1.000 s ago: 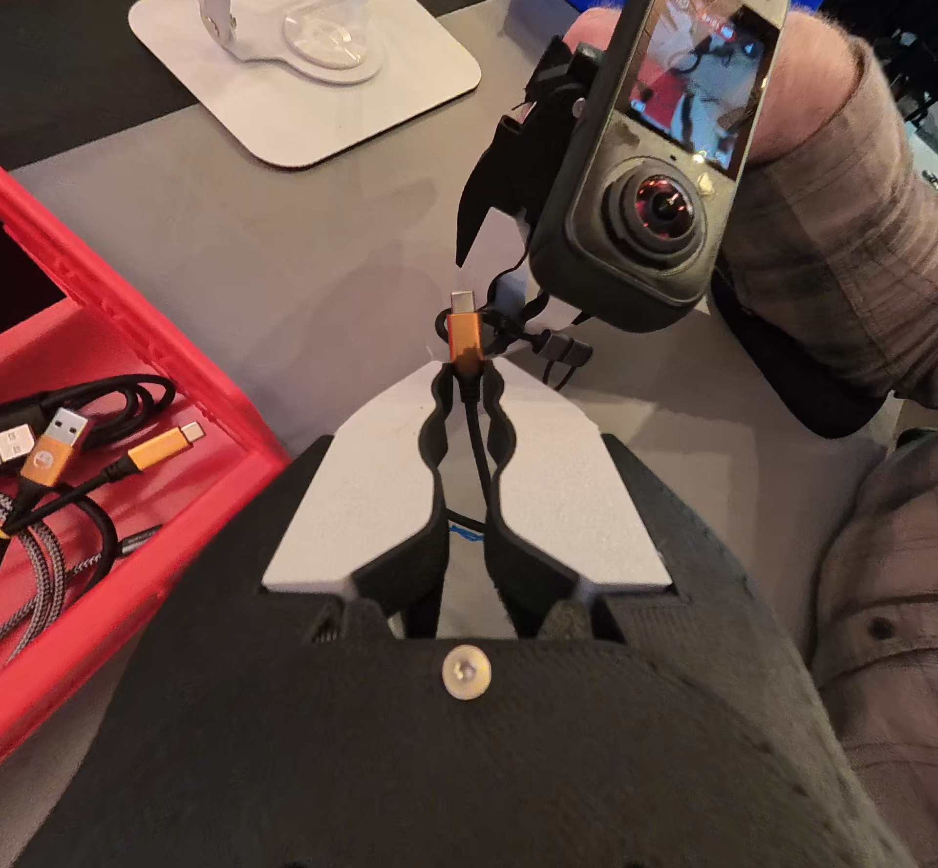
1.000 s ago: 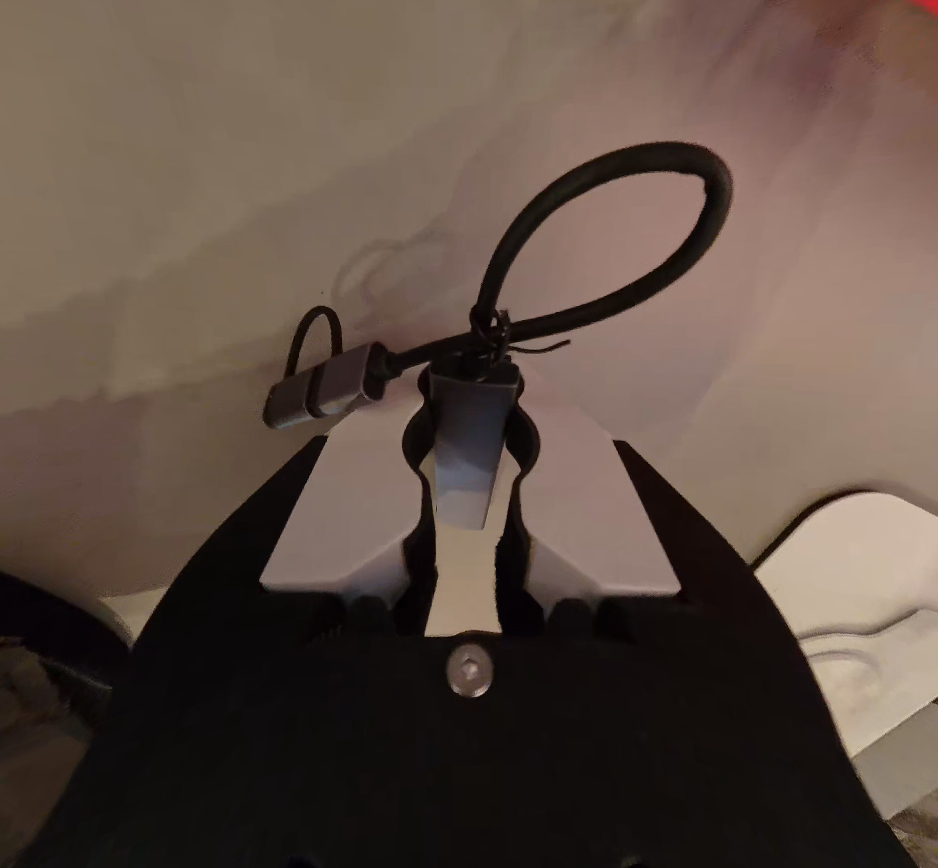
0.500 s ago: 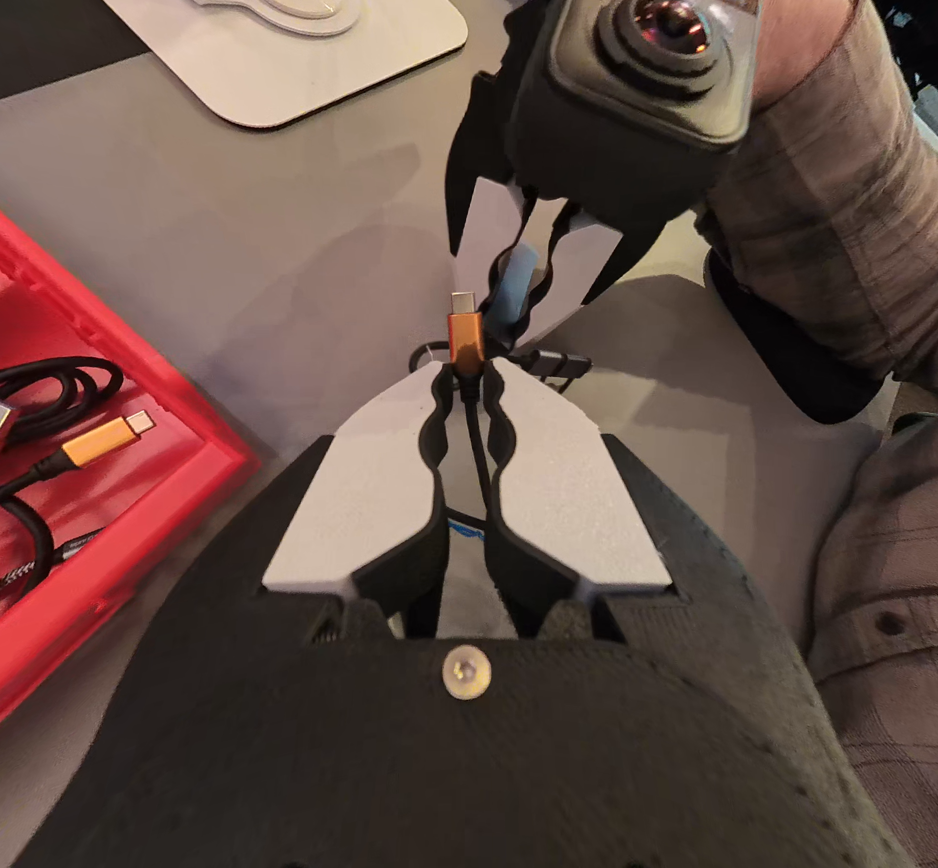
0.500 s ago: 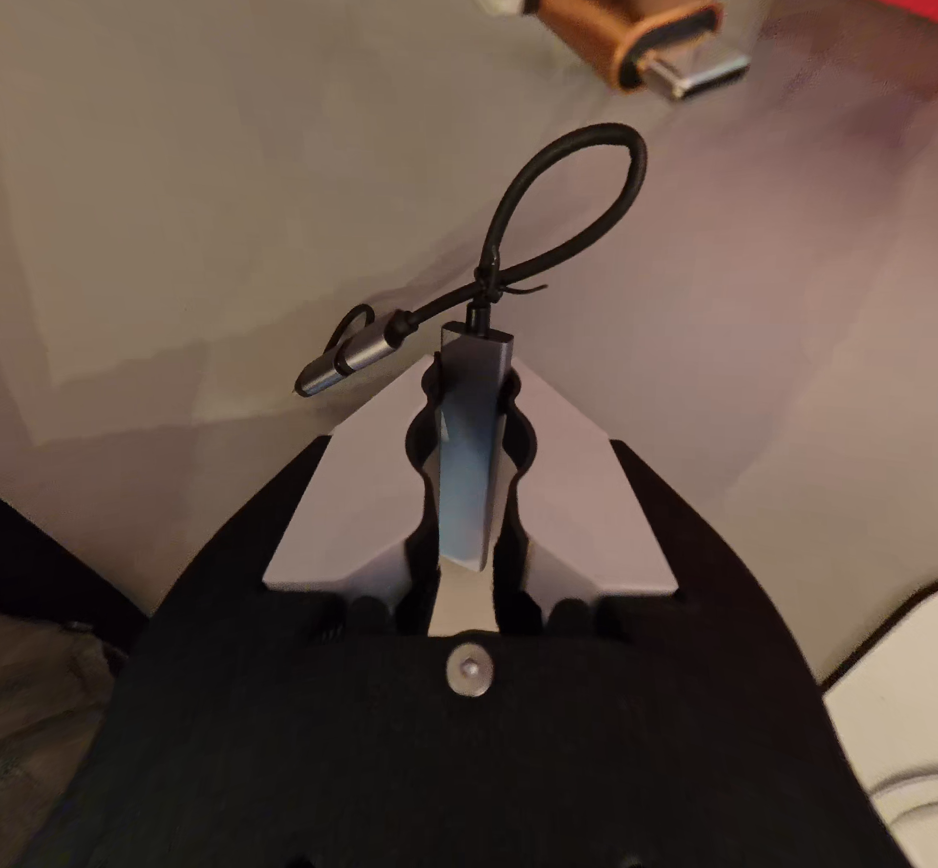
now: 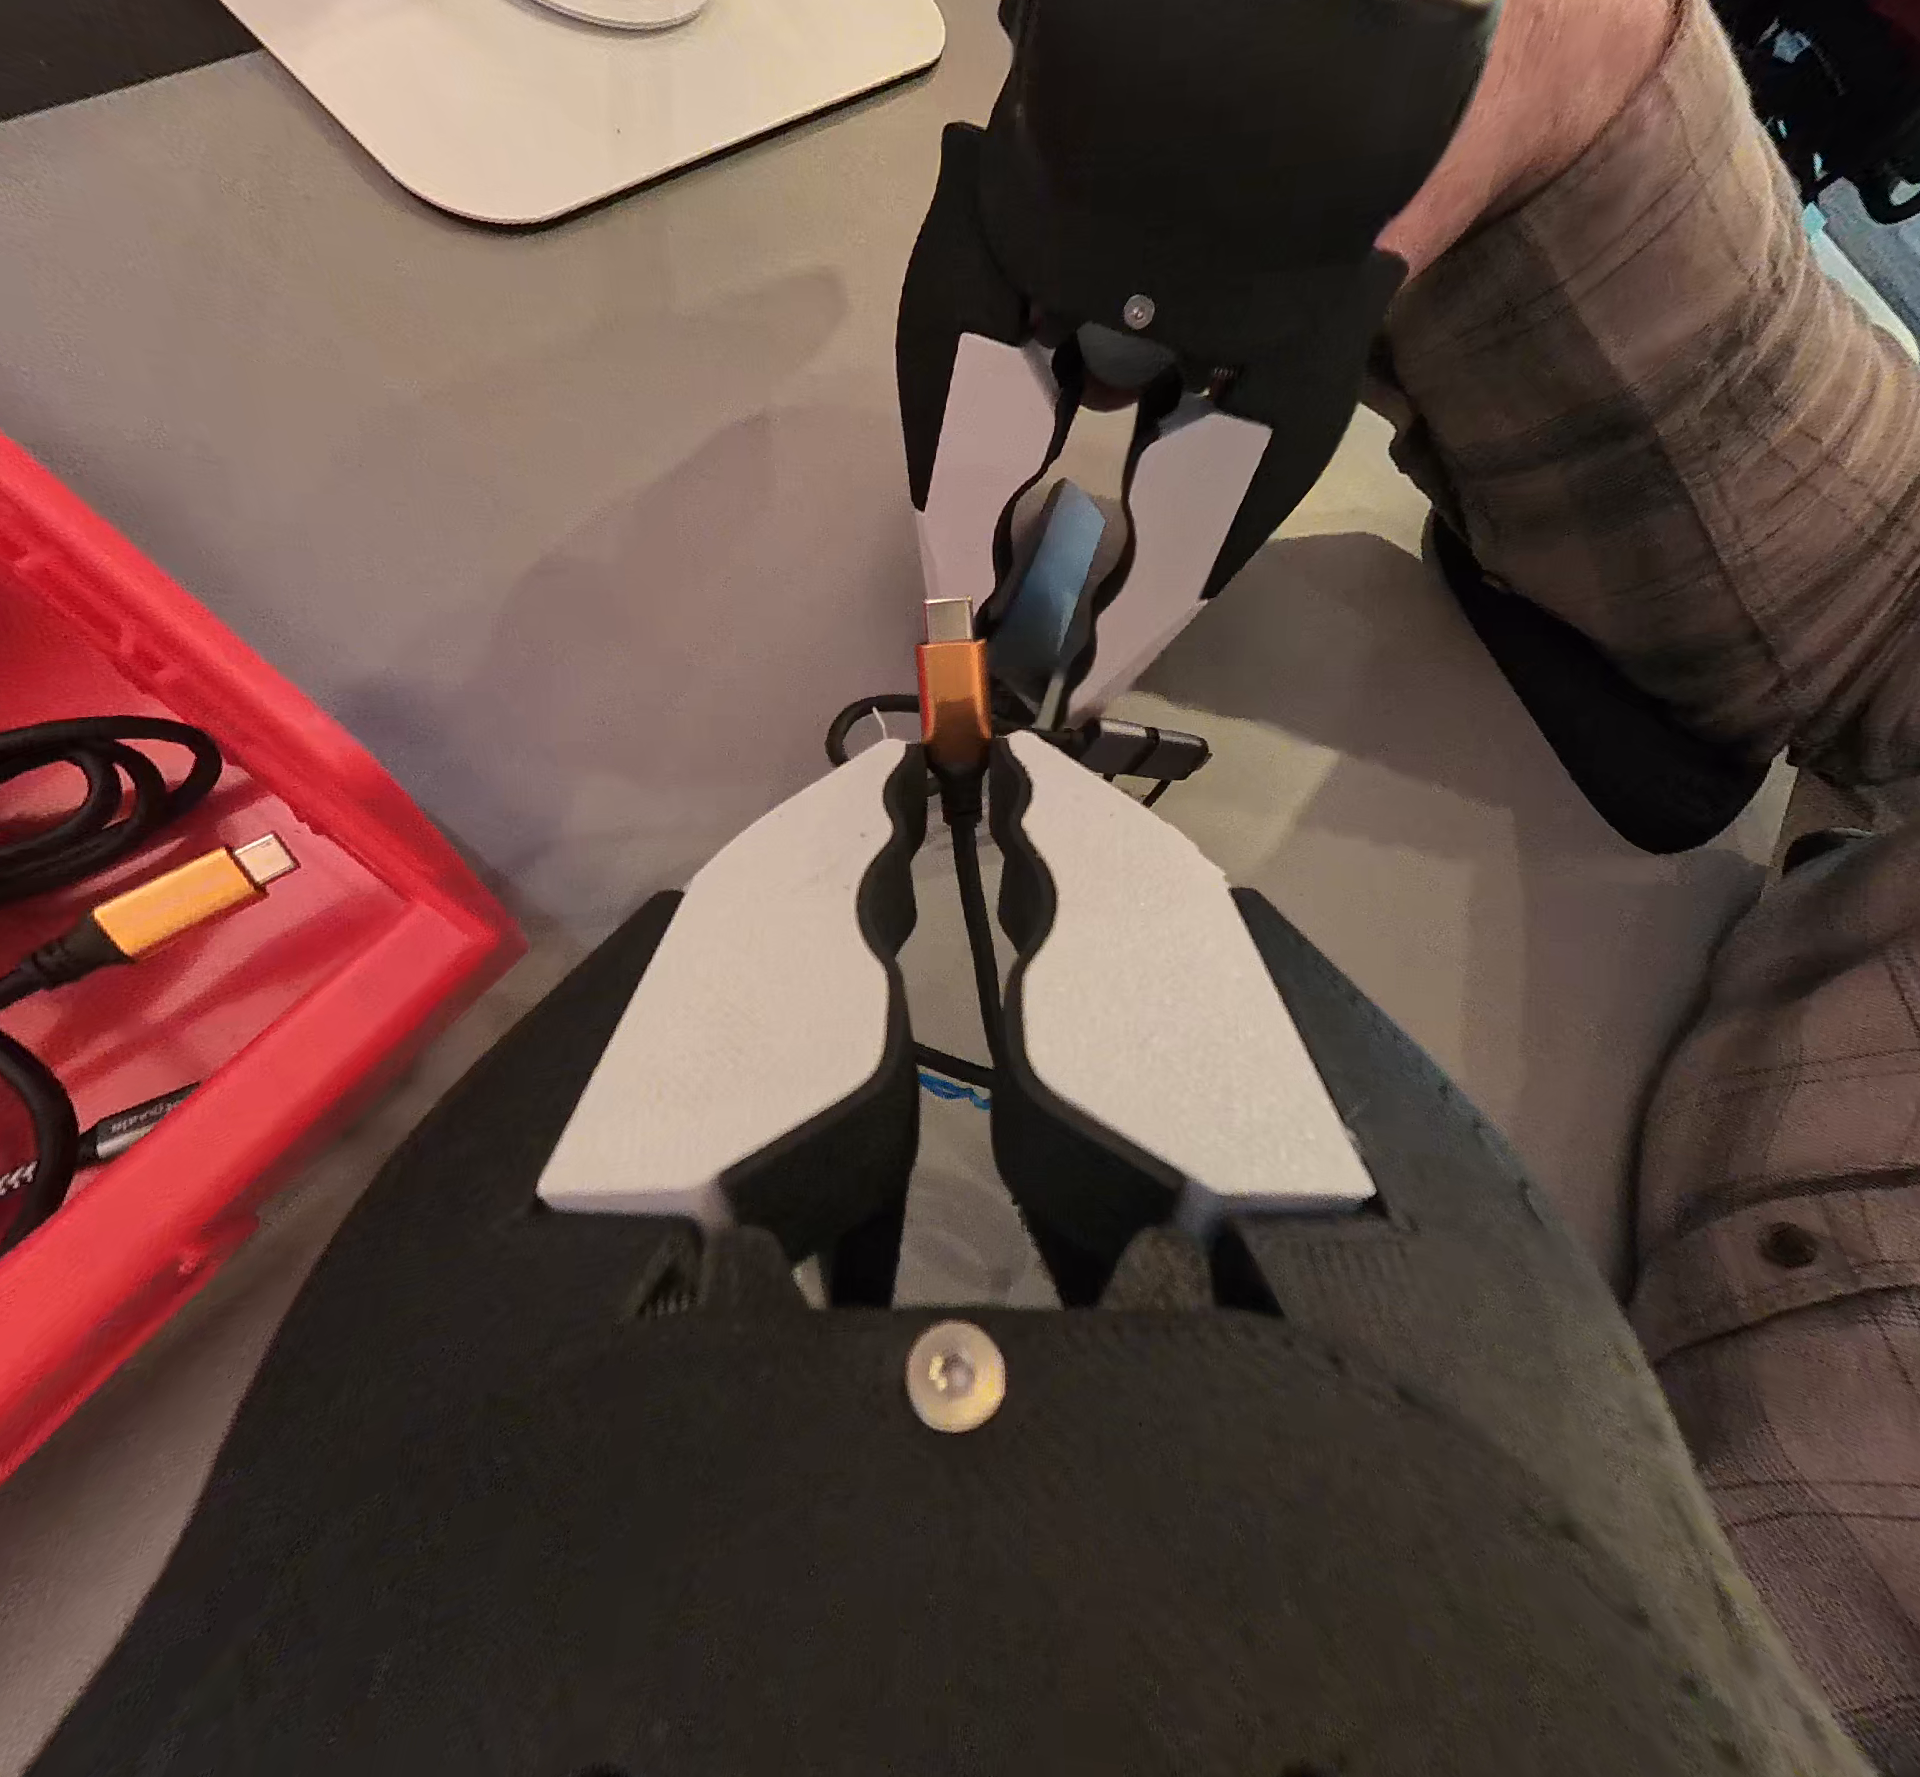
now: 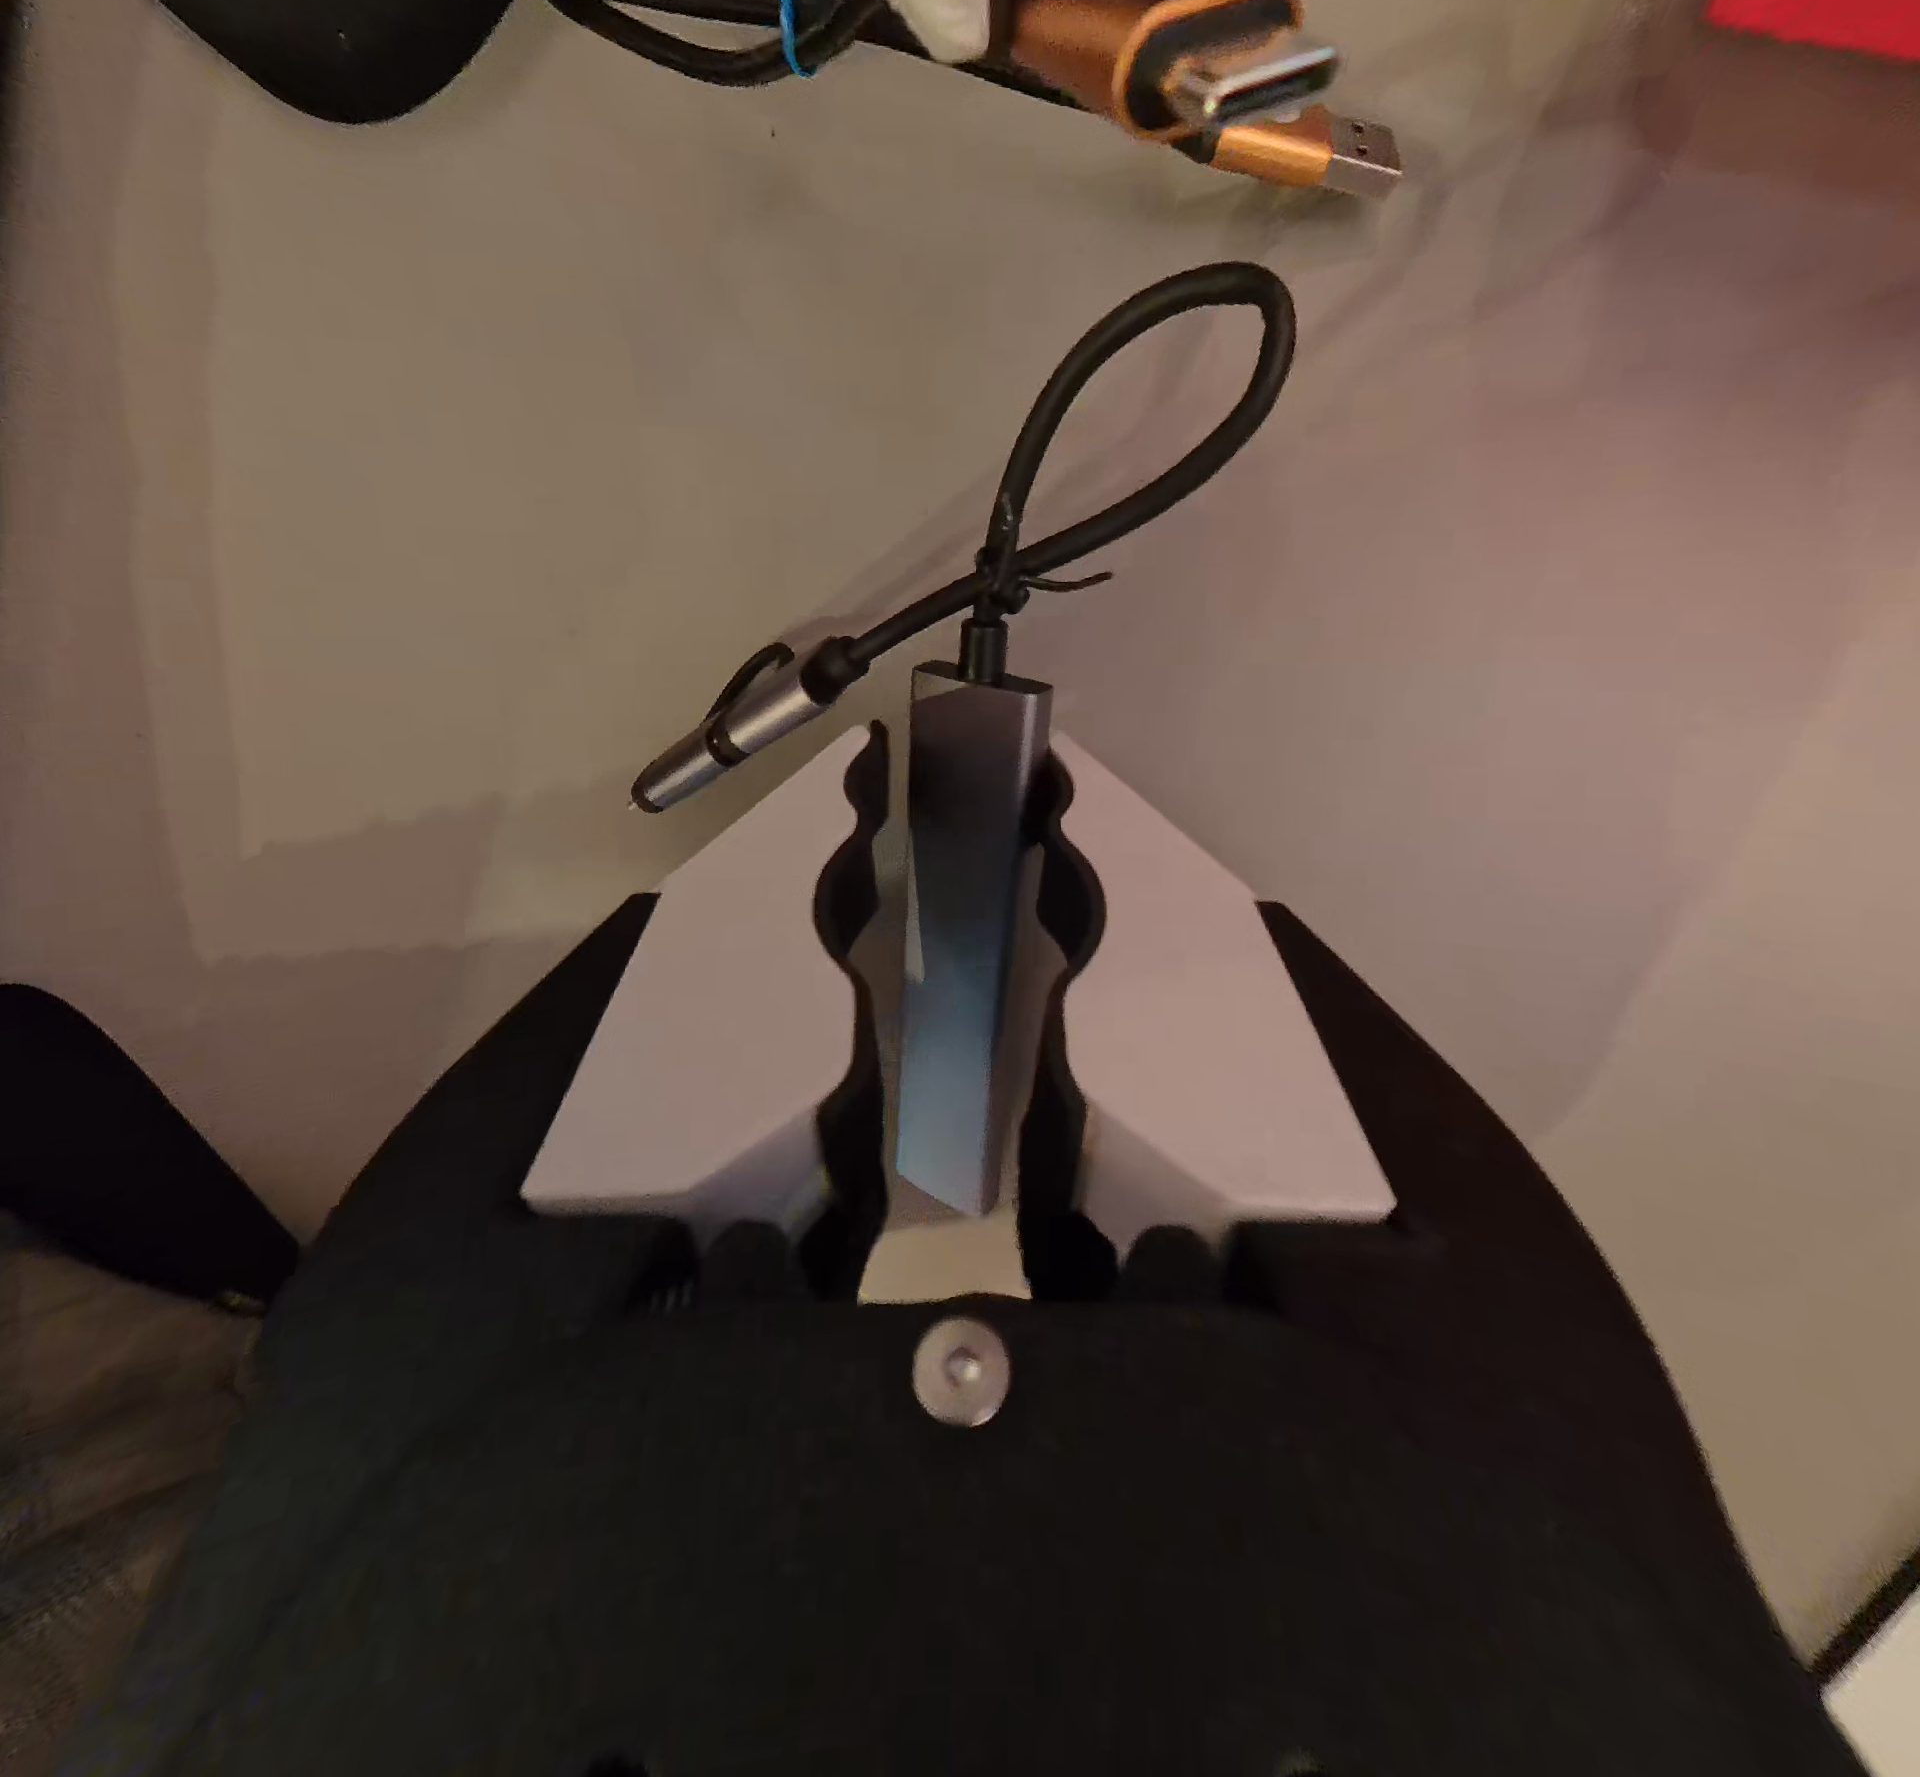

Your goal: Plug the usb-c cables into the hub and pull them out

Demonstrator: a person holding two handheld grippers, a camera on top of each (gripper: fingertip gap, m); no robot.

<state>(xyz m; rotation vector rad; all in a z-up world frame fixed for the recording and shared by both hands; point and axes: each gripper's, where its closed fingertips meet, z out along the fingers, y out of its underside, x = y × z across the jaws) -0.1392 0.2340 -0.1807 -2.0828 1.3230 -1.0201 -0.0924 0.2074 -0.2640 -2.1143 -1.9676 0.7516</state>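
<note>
My left gripper [image 5: 954, 751] is shut on an orange usb-c cable plug [image 5: 952, 688] whose metal tip points forward, toward the other gripper. My right gripper [image 6: 961, 740] is shut on a grey hub [image 6: 961, 948], held edge-on, with its short black tail looped ahead and a grey end plug [image 6: 727, 740] hanging left. In the left wrist view the right gripper [image 5: 1075, 688] points down at me with the hub [image 5: 1055, 564] between its fingers, just behind the plug tip. In the right wrist view the orange plug [image 6: 1195, 39] shows at the top, apart from the hub.
A red bin [image 5: 312, 792] at the left holds more black cables with an orange plug [image 5: 187, 896]. A white stand base [image 5: 582, 54] sits at the back left on the grey table [image 5: 468, 480]. A person's plaid sleeve [image 5: 1662, 428] fills the right. Another orange USB plug [image 6: 1320, 153] lies below the held one. One gripper's finger ends stand about 10 cm off the other's.
The right gripper tipped downward and came closer, bringing the hub up to the orange plug tip. The left gripper drifted right and forward, so the red bin slid left.
</note>
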